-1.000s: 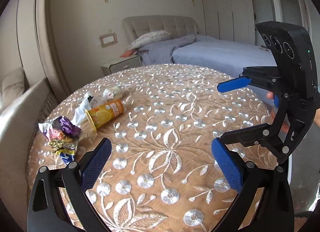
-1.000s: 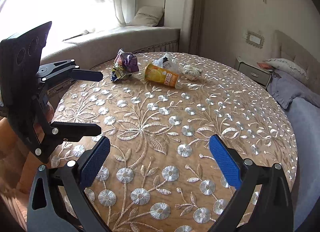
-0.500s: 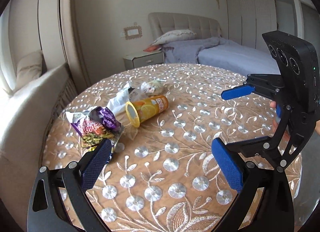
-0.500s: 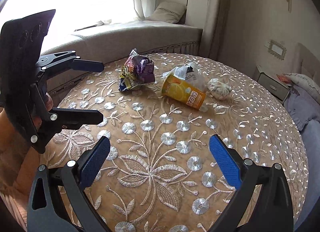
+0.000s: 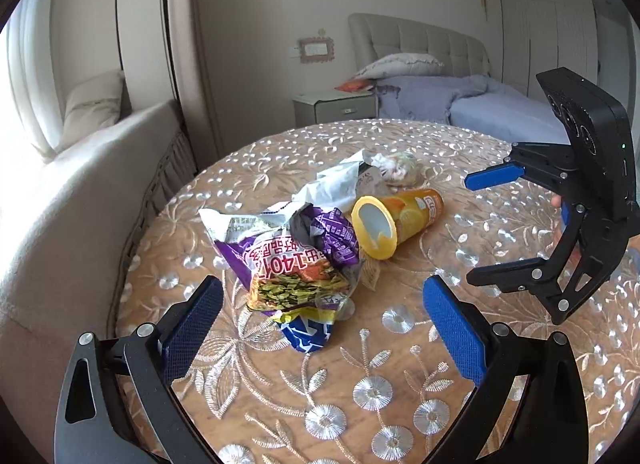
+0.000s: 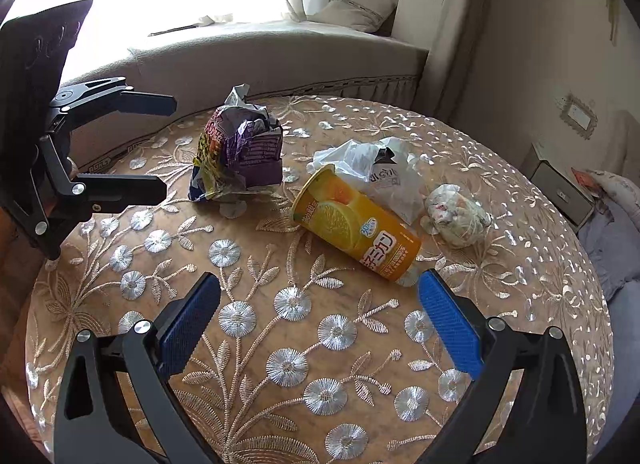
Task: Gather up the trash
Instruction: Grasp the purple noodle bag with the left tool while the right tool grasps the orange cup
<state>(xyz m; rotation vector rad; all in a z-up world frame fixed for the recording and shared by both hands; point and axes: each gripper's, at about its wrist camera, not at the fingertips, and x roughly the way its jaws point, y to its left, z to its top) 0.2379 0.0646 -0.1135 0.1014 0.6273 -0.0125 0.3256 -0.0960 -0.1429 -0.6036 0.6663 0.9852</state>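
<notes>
A round bench (image 5: pixel 400 404) with a tan cloth embroidered in silver flowers fills both wrist views. Four pieces of trash lie in a loose cluster on it. In the left wrist view, a crumpled purple snack bag (image 5: pixel 296 264) sits at the centre of the frame, just beyond the left gripper (image 5: pixel 320 324), whose blue-padded fingers are spread wide apart and hold nothing. Right of the bag, an orange drink cup (image 5: pixel 400 220) lies on its side, its mouth facing the camera. Behind them are a white plastic wrapper (image 5: pixel 336 184) and a crumpled paper ball (image 5: pixel 396 166).

In the right wrist view, the cup lies at centre, its base near the right gripper (image 6: pixel 320 316), whose fingers are also wide apart and empty. A bed (image 5: pixel 460 104) stands at upper right in the left view.
</notes>
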